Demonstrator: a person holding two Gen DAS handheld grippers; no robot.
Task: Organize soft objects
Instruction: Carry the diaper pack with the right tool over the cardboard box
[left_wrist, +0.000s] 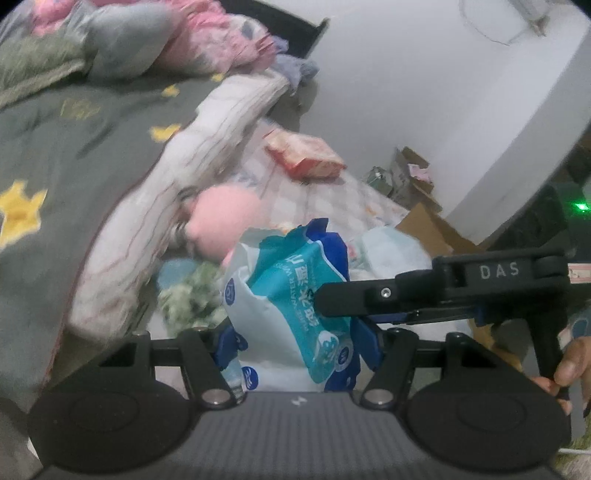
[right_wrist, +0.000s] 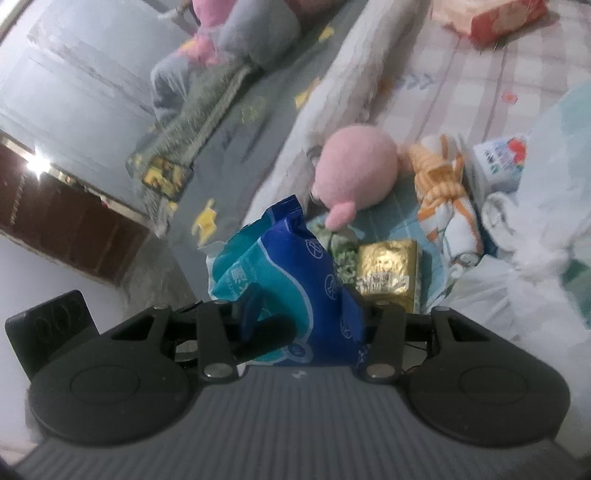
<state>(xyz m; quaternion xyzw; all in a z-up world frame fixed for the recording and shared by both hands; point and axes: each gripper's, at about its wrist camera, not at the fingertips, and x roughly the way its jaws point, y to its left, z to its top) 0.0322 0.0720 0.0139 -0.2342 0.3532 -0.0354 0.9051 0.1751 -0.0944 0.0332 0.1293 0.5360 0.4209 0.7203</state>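
Observation:
A blue, teal and white wet-wipes pack (left_wrist: 291, 306) is held in the air above the bed, gripped from both sides. My left gripper (left_wrist: 295, 343) is shut on its lower part. My right gripper (right_wrist: 299, 332) is shut on the same pack (right_wrist: 291, 280); in the left wrist view it reaches in from the right (left_wrist: 332, 299). Below lie a pink plush toy (right_wrist: 354, 166), an orange and white rolled cloth (right_wrist: 447, 199) and a gold packet (right_wrist: 388, 273).
A grey star-patterned blanket (left_wrist: 55, 155) with a white folded edge covers the bed's left. A red and white tissue pack (left_wrist: 306, 155) lies farther back. Cardboard boxes (left_wrist: 410, 177) stand by the white wall. A white quilt (right_wrist: 535, 240) bunches at the right.

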